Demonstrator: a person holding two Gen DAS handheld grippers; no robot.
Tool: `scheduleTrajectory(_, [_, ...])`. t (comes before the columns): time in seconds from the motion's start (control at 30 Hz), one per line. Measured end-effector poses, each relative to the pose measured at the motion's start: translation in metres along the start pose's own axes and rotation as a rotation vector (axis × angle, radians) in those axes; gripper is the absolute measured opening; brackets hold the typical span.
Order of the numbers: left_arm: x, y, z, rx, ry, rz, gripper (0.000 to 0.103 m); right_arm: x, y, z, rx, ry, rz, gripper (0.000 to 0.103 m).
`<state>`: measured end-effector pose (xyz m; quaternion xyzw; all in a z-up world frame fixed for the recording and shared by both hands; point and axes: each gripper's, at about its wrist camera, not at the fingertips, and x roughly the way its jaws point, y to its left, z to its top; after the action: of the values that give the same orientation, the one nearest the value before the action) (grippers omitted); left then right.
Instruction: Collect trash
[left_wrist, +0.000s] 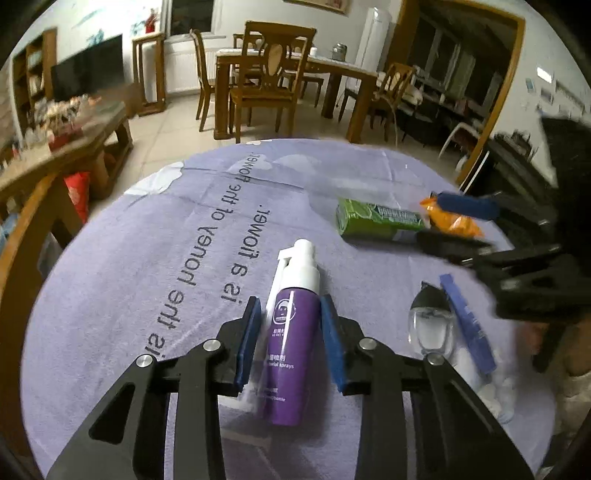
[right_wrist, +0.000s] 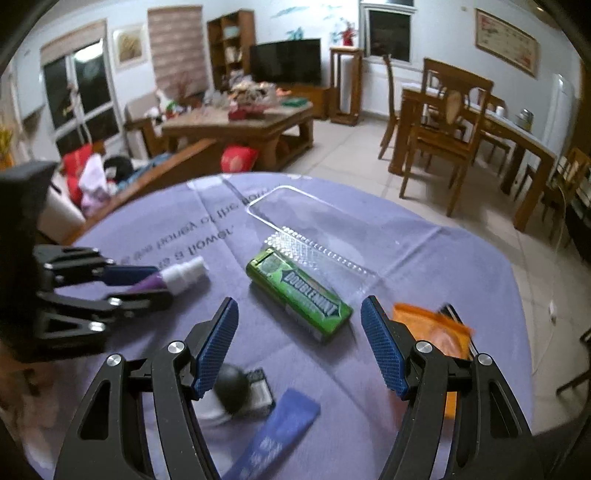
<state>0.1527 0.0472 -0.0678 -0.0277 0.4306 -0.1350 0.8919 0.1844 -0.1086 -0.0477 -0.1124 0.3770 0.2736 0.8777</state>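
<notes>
A lilac printed tablecloth is covering the round table in the foreground. Behind it, a wooden dining table is standing with chairs around it. A dark television is sitting against the far wall beside a bookshelf, while a cluttered coffee table is occupying the living area.

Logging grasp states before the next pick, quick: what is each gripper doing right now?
Left gripper: around the purple spray bottle; gaps show at both pads, contact unclear.
Right gripper: open, holding nothing, above the green gum pack.
</notes>
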Motion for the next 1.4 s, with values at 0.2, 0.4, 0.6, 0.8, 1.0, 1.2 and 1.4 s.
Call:
scheduleTrajectory(0.2, [-0.008,0.012,-0.003,-0.038,-0.024,0.002,0.031,0.035,0.003,0.015,-0.043,0.064,0.001,0.069])
scheduleTrajectory(0.4, [-0.011,0.007,0.0,-0.024,-0.048,-0.003,0.031,0.056,0.001,0.013,-0.031,0.095,0.023,0.051])
scheduleTrajectory(0.6, [-0.016,0.007,0.001,-0.022,-0.079,-0.013,0.031,0.043,0.02,0.007,-0.077,0.096,0.02,0.033])
scheduleTrajectory(0.8, [-0.023,-0.001,0.002,-0.013,-0.12,-0.046,0.031,0.007,0.021,-0.001,0.01,0.027,0.081,0.032])
scheduleTrajectory(1.0, [-0.047,-0.031,0.0,0.023,-0.183,-0.065,0.031,-0.046,0.008,-0.026,0.163,-0.063,0.174,0.032])
scheduleTrajectory(1.2, [-0.069,-0.078,-0.005,0.095,-0.233,-0.097,0.026,-0.113,-0.028,-0.064,0.338,-0.183,0.216,0.032])
scheduleTrajectory(1.4, [-0.079,-0.124,-0.001,0.17,-0.254,-0.114,0.026,-0.164,-0.066,-0.1,0.44,-0.243,0.214,0.032])
